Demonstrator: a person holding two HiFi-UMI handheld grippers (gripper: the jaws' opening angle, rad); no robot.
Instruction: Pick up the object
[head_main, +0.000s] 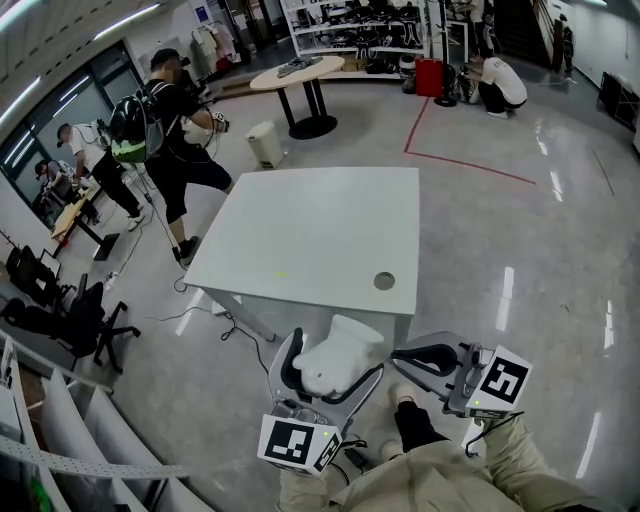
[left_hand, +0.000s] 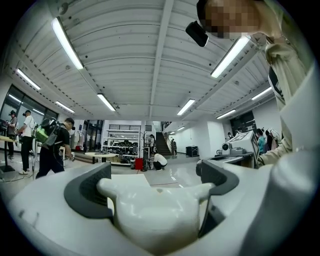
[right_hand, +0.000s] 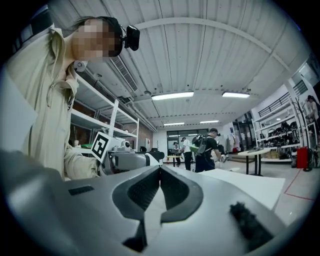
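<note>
The white object (head_main: 337, 362) sits between the jaws of the left hand-held gripper (head_main: 338, 350), which are closed only as far as its body allows, with a dark pad against each flank. It is carried in the air, short of the near edge of the tabletop (head_main: 310, 225) that lies ahead of the jaws. Its glossy, rounded surface suggests a hard moulded shell, probably light and stiff but slippery, so a grip across the broad middle below the two stubby projections looks the safest hold. Only the left gripper view shows those projections spreading towards the pads. Only the head view shows the object clear of the tabletop and a round hole (head_main: 384, 281) in it beyond the jaws. The right hand-held gripper (head_main: 425, 355) is beside the left, and the right gripper view shows its jaws pressed together with nothing between them.
</note>
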